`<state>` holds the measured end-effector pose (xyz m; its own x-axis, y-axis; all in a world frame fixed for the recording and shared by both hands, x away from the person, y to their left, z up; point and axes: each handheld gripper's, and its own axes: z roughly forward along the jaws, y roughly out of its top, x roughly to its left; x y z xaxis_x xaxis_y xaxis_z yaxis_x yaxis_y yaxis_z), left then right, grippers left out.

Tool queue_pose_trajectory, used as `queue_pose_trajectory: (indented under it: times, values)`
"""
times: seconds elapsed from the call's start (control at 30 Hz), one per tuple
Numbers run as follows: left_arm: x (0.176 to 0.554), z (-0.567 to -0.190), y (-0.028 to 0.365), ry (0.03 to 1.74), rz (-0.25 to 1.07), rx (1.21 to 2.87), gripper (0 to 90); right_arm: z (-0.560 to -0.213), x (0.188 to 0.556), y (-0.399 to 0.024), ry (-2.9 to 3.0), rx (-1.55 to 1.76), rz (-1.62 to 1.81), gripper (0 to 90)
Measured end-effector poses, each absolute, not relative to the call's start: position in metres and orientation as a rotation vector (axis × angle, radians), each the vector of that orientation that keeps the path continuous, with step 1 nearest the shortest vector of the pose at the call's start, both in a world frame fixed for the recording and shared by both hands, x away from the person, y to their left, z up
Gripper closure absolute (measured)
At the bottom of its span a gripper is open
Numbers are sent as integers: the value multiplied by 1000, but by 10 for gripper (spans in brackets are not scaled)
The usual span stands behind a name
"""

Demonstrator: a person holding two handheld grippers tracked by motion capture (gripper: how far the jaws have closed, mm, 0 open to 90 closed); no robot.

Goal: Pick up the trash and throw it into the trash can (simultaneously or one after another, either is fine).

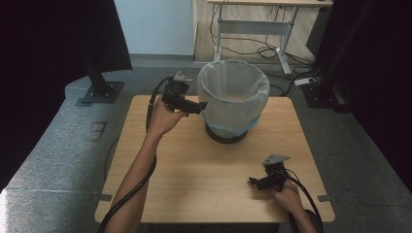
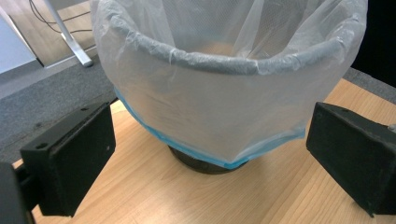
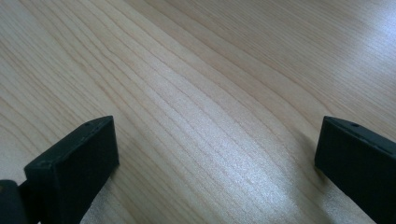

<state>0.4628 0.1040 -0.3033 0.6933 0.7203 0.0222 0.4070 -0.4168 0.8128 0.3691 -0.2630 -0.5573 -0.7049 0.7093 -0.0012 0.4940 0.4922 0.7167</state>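
The left gripper (image 1: 200,106), jaws wide apart, hovers beside the round dark bin lined with a translucent plastic bag (image 1: 233,94) on the light wooden table (image 1: 204,170), while the right gripper (image 1: 253,181) rests open, well apart.

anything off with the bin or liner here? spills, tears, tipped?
Nothing stands out. The bin stands upright on the table, its liner folded over the rim with no tear or spill showing. The left gripper is open beside it; the right gripper is open, low over bare wood.
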Motion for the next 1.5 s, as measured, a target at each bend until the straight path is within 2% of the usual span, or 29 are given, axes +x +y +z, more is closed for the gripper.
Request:
queue_pose_trajectory:
  times: [1.5]
  values:
    - [403,-368,172,903,504,2007,14,-557,368,-262,2438,1024,1028,0]
